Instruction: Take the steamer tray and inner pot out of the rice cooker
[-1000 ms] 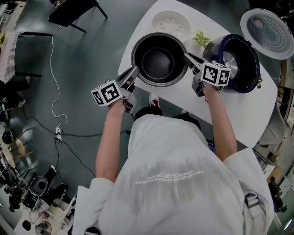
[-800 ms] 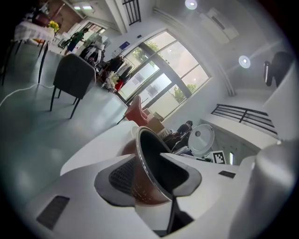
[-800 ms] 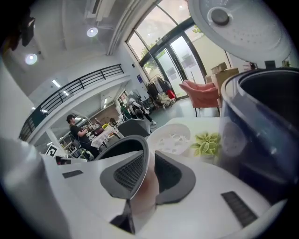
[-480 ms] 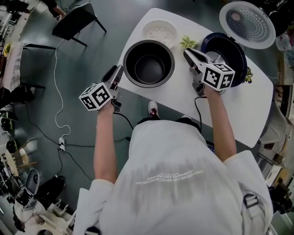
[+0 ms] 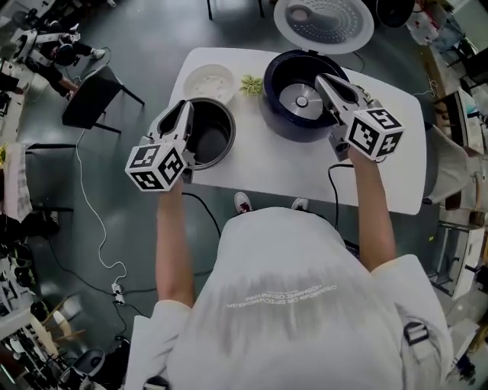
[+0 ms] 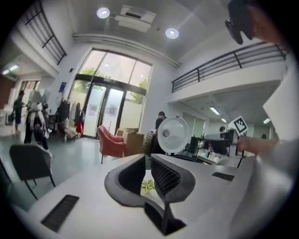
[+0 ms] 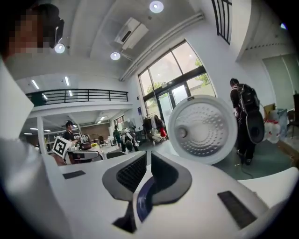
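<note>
The dark inner pot (image 5: pixel 212 142) stands on the white table (image 5: pixel 252 164), left of the dark blue rice cooker (image 5: pixel 299 97), whose lid (image 5: pixel 324 21) is swung up. The white steamer tray (image 5: pixel 208 80) lies on the table behind the pot. My left gripper (image 5: pixel 183 108) hovers over the pot's left rim, apart from it. Its jaws are closing to a narrow gap with nothing between them (image 6: pixel 148 161). My right gripper (image 5: pixel 324 80) hangs over the cooker's open body. Its jaws are closing too, and they are also empty (image 7: pixel 148 161).
A small green plant (image 5: pixel 250 84) sits between the tray and the cooker. A dark chair (image 5: pixel 91 99) and a white cable (image 5: pixel 95 213) are on the floor to the left. A person with a backpack (image 7: pixel 245 121) stands beyond the lid (image 7: pixel 202 128).
Both grippers let go of the pot's rim and rose away from it. The pot now rests on the table, left of the cooker.
</note>
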Action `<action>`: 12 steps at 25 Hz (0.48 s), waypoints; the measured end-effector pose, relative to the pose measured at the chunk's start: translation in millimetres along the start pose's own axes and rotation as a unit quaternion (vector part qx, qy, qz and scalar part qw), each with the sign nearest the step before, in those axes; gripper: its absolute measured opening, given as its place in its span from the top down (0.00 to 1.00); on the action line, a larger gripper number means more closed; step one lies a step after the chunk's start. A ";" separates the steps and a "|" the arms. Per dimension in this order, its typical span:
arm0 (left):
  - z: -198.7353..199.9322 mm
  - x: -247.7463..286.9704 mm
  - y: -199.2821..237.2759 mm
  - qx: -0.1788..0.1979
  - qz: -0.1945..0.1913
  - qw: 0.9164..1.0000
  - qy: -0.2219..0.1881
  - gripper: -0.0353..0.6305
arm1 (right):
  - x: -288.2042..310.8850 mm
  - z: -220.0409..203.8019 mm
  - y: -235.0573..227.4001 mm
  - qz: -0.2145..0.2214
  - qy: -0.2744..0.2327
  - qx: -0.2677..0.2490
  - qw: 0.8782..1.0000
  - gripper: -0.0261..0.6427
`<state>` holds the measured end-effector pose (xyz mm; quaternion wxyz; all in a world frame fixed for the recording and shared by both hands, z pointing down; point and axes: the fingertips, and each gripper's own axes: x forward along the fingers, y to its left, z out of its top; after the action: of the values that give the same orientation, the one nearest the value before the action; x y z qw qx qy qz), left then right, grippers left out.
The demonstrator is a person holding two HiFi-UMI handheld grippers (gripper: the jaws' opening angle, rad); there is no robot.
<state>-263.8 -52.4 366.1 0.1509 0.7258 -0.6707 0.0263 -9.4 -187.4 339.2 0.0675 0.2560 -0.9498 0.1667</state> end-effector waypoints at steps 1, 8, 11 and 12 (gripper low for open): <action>4.1 9.3 -13.5 0.030 -0.006 1.000 0.004 0.88 | -12.9 4.4 -9.5 -0.017 -0.004 -0.009 1.000 0.89; 30.4 56.9 -94.0 0.145 -0.083 0.986 0.009 0.92 | -96.7 17.2 -48.6 -0.111 -0.029 -0.047 0.992 0.90; 40.7 65.8 -124.5 0.175 -0.112 0.978 0.000 0.92 | -118.3 17.8 -52.3 -0.136 -0.026 -0.080 0.987 0.91; 45.6 68.4 -134.1 0.181 -0.123 0.976 -0.006 0.93 | -123.5 19.1 -51.9 -0.143 -0.024 -0.098 0.985 0.91</action>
<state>-132.9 -122.7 314.5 0.0154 0.8180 -0.5614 0.1242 122.3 -179.0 309.6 0.0924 0.3851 -0.9166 0.0551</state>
